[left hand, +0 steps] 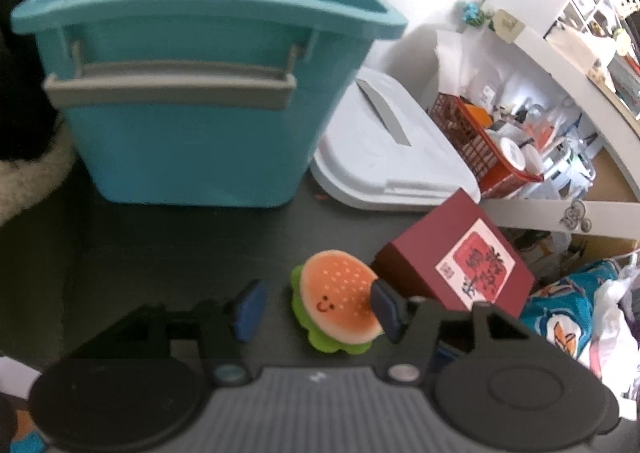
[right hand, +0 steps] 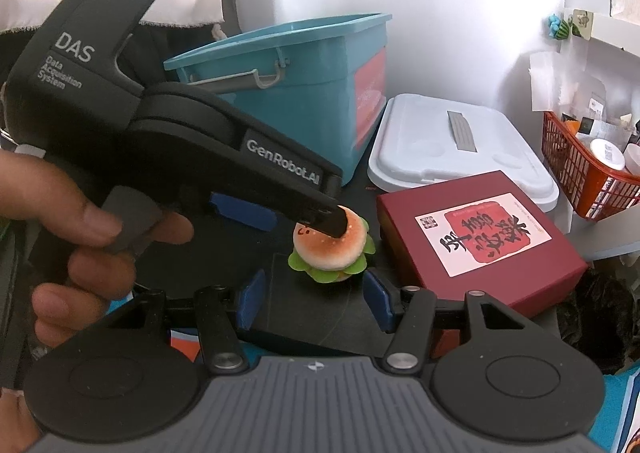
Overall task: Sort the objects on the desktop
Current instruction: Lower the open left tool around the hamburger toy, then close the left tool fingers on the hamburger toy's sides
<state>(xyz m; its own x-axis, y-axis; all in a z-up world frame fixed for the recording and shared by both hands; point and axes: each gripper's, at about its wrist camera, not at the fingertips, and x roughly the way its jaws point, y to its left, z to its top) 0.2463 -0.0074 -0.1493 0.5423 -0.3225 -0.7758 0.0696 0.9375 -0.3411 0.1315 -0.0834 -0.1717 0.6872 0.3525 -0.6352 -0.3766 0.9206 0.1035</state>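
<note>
In the right wrist view, the left gripper's near finger covers part of the burger toy's bun and its face. Beyond both fingers, the teal bin's interior stays hidden behind its wall.

On a cluttered desk, a toy burger sits left of a box. Behind it stands a storage bin, its lid lying to the right, a basket beyond.
</note>
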